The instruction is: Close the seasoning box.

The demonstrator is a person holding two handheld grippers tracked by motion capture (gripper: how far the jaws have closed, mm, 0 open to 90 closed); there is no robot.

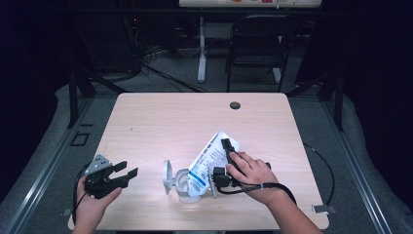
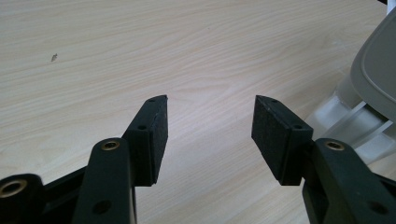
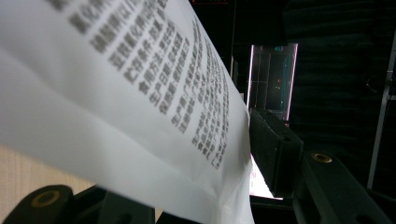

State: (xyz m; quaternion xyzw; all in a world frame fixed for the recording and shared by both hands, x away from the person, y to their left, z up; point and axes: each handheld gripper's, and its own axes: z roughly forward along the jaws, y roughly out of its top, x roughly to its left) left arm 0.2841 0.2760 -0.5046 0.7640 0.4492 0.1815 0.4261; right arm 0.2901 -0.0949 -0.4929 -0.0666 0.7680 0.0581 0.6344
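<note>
Pale wood-grain surface (image 1: 146,122) carried a white printed packet (image 1: 210,157), which lay slanted right of centre with its lower end at the mouth of a white container (image 1: 182,187). The container's round lid (image 1: 167,176) stood open on its left side. The right gripper (image 1: 228,158) lay along the packet's right edge under the person's right hand (image 1: 251,171). In the right gripper view the packet (image 3: 140,107) sat between the jaws, but whether they were pressed onto it could not be told. The left gripper (image 2: 208,135) hung over bare surface at the near left corner, jaws wide apart and holding nothing, well apart from the container (image 2: 369,93).
</note>
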